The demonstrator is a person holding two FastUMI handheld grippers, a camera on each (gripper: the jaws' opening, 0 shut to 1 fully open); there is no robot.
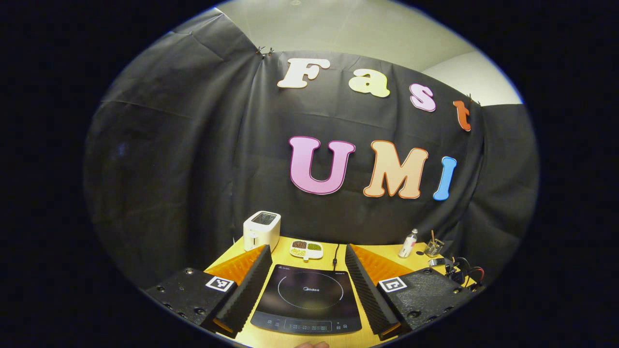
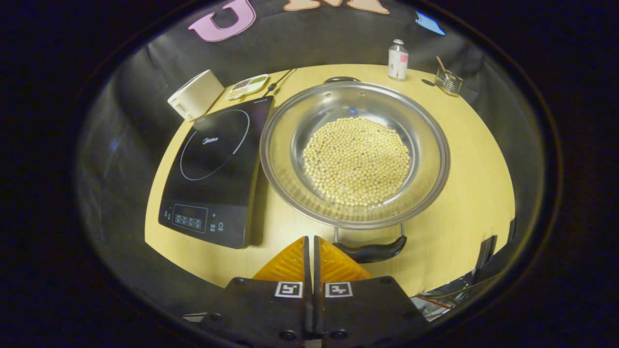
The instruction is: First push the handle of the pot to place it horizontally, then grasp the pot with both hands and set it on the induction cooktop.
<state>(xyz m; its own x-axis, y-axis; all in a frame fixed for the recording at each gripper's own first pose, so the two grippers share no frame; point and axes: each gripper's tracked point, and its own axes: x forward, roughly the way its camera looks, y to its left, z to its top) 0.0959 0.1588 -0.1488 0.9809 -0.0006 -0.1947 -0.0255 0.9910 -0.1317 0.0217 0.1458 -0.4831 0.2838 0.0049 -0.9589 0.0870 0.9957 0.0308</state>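
A steel pot (image 2: 285, 145) holding pale yellow beans (image 2: 358, 162) stands on the yellow table to the right of the black induction cooktop (image 2: 215, 164). One black pot handle (image 2: 370, 251) points toward me, the other handle (image 2: 342, 79) points away. My right gripper (image 2: 311, 239) is shut with nothing in it, its tips just left of the near handle and apart from it. In the left gripper view my left gripper (image 1: 307, 249) hangs open above the cooktop (image 1: 309, 295), which lies between its fingers.
A white toaster (image 1: 261, 230) and a small divided dish (image 1: 306, 249) sit behind the cooktop. A small bottle (image 2: 398, 59) and a glass jar (image 2: 448, 81) stand at the far right of the table. Cables (image 1: 459, 268) lie at the right edge.
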